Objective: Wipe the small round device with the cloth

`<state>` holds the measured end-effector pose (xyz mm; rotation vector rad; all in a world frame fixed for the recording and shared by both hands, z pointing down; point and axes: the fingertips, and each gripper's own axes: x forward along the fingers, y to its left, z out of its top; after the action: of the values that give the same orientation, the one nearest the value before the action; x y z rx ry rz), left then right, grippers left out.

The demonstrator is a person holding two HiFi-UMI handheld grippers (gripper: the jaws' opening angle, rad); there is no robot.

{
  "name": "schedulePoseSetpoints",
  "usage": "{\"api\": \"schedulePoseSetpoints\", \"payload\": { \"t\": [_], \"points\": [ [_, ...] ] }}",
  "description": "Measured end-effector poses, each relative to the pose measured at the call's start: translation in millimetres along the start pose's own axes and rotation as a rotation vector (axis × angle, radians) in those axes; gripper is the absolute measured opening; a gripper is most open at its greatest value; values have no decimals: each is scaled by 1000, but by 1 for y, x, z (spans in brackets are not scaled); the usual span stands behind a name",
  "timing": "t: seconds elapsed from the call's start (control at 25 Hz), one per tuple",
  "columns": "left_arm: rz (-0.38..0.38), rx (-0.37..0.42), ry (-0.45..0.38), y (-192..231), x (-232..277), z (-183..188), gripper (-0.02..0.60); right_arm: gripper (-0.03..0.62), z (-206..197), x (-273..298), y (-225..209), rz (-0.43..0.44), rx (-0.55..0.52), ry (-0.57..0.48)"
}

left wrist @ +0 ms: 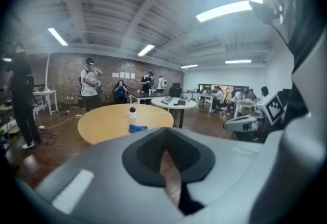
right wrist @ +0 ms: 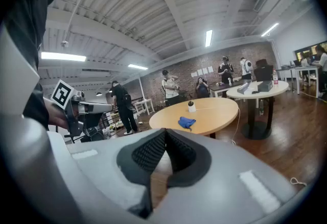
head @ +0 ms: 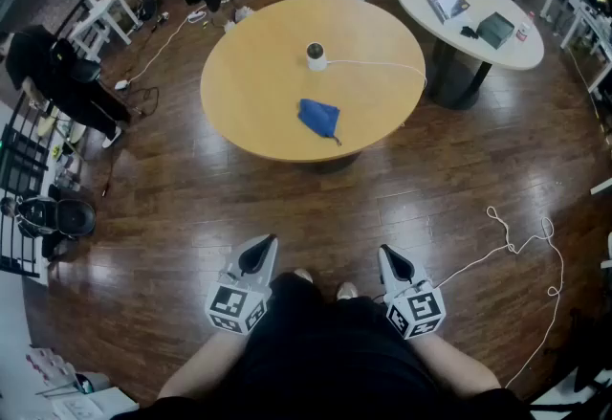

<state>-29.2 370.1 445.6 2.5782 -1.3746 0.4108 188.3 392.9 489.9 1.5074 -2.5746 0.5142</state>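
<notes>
Blue cloth [head: 318,118], one, lies on the round wooden table [head: 249,74]; small round device [head: 316,55], one (white, corded), stands on that table too, nearer its far edge. Grippers, two: left gripper [head: 260,254] and right gripper [head: 392,260], well short of the table, jaws together, empty.

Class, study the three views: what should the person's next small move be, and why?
Probably walk up to the round tan table, aiming the right gripper at the crumpled blue cloth. It and the left gripper are shut, empty, and well short of the table; the small white round device stands untouched beyond the cloth.
</notes>
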Motion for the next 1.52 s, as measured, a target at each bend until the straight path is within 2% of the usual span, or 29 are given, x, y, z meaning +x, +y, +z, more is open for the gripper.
{"api": "schedulePoseSetpoints", "payload": {
  "t": [0.16,0.36,0.56,0.72,0.88,1.0,1.12,1.28,1.52],
  "points": [
    [-15,7,-3,14,-2,6,5,2,9,17,1,3,43,-1],
    [11,-60,6,62,17,-2,5,2,26,43,0,-14,-2,-18],
    [-55,-82,2,93,56,7,5,2,35,70,-5,-54,-17,8],
    [-117,-73,7,118,97,18,5,2,54,97,-5,-83,-58,9],
    [-187,-35,-53,139,132,63,5,2,75,137,-12,-123,-63,-5],
    [-235,10,-77,154,145,88,5,2,90,169,-6,-123,-75,-13],
    [-244,40,-77,178,153,95,5,2,98,198,3,-122,-78,-1],
    [-253,21,-61,209,169,92,5,2,105,229,4,-138,-87,19],
    [-299,25,-66,234,196,100,5,2,118,252,7,-190,-89,42]
  ]
}}
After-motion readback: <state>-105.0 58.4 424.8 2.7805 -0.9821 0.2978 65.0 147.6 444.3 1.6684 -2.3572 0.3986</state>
